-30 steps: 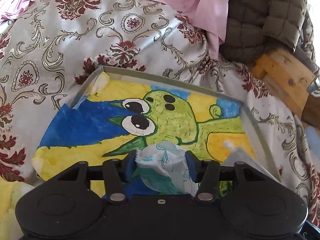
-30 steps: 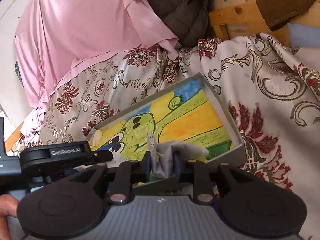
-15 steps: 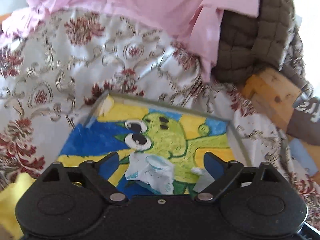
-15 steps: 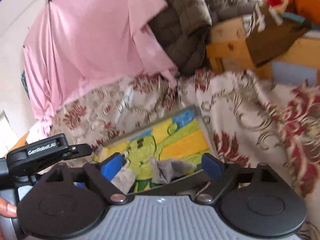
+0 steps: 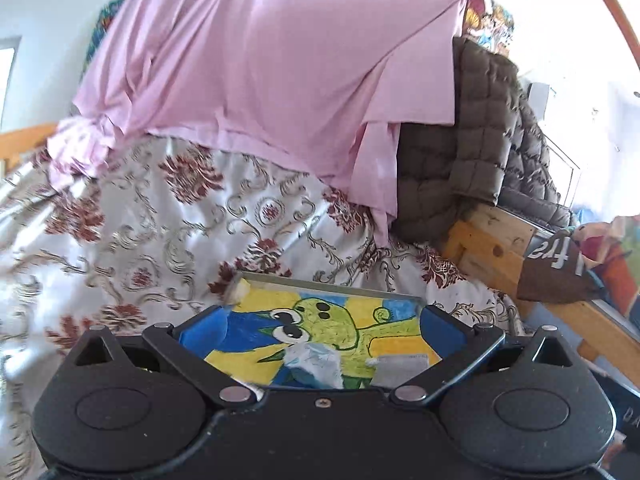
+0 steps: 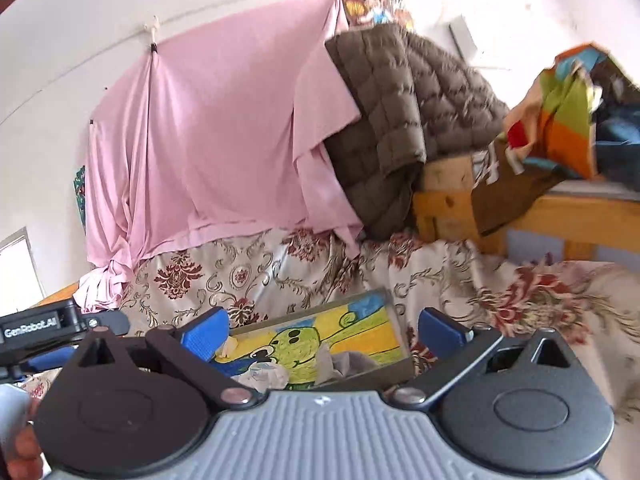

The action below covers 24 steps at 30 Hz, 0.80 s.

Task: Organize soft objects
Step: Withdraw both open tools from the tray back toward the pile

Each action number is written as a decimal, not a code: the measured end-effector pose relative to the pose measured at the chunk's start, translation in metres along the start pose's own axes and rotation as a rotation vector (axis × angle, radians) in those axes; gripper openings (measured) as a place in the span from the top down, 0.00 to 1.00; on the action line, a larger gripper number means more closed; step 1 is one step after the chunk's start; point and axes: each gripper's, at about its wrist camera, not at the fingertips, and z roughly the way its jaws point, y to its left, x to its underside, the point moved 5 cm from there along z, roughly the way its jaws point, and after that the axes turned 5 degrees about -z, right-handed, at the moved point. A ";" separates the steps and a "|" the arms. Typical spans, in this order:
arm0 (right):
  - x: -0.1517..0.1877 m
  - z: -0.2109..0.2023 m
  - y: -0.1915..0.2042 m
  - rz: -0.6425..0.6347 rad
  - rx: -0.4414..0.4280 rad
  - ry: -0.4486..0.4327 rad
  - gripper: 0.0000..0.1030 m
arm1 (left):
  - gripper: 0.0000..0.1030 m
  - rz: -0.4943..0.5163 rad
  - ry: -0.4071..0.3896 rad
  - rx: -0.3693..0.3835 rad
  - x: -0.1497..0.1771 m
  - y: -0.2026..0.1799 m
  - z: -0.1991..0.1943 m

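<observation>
- Now both grippers hang above the bed, jaws just opened to their widest: the left gripper and the right gripper hold nothing between the pads.
- A crumpled pale-blue cloth and a grey cloth lie loose in the shallow cartoon-painted tray.
- Both look light, limp and easily bunched; a pinch on a raised fold near the middle should lift them.
- The tray rests on a slippery-looking floral bedspread; a pink sheet and a brown quilted jacket hang behind.
</observation>
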 end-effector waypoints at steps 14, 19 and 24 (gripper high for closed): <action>0.056 -0.098 0.030 -0.065 0.032 0.101 0.00 | 0.01 0.070 0.026 -0.011 0.074 0.037 -0.116; 0.069 -0.123 0.043 -0.106 0.086 0.134 0.00 | 0.01 0.098 0.062 -0.011 0.100 0.048 -0.141; 0.083 -0.135 0.043 -0.095 0.121 0.216 0.00 | 0.01 0.100 0.093 -0.042 0.121 0.062 -0.158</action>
